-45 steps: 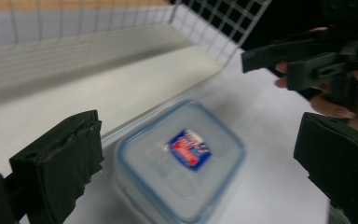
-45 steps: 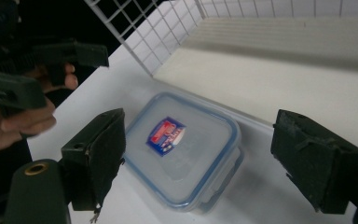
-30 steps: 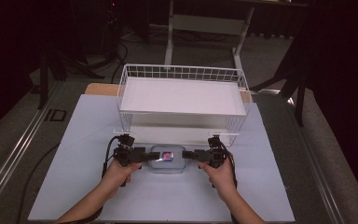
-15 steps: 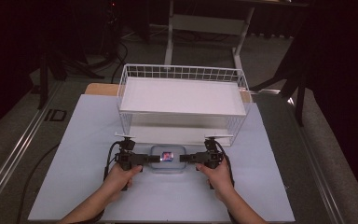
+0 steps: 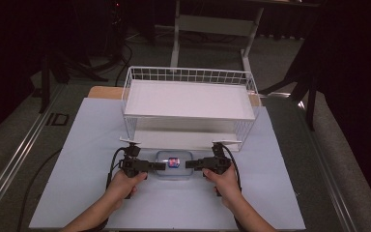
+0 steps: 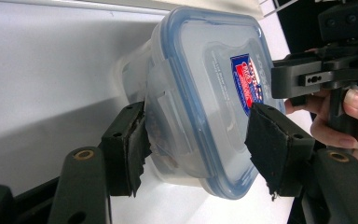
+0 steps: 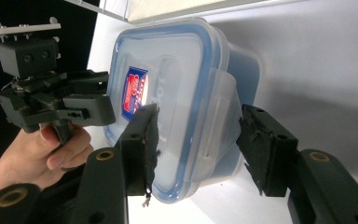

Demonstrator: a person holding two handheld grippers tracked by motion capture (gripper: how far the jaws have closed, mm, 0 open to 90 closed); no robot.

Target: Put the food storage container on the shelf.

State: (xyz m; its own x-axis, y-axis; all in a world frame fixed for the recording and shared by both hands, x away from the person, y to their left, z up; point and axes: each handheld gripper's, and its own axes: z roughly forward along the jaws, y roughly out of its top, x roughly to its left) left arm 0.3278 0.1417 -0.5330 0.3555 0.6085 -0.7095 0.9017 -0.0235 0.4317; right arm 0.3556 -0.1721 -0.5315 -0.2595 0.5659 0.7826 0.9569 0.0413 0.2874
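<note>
The worktop (image 5: 92,145) is covered by a pale sheet. At its far side stands a white wire basket (image 5: 190,99) on legs, with a flat white floor. In front of the basket, near the person's edge, lies a clear plastic food container (image 5: 175,164) with a blue-rimmed snap lid and a red and blue label on top.

The left hand-held gripper (image 5: 158,165) comes at the container's left end. In the left gripper view, its jaws have just been closing and now straddle that end, one pad against the side latch and the other on the lid (image 6: 214,93).

The right hand-held gripper (image 5: 192,164) meets the right end. Its jaws have also been closing: one pad lies on the lid, while the other stands just clear of the latch (image 7: 219,116).
</note>
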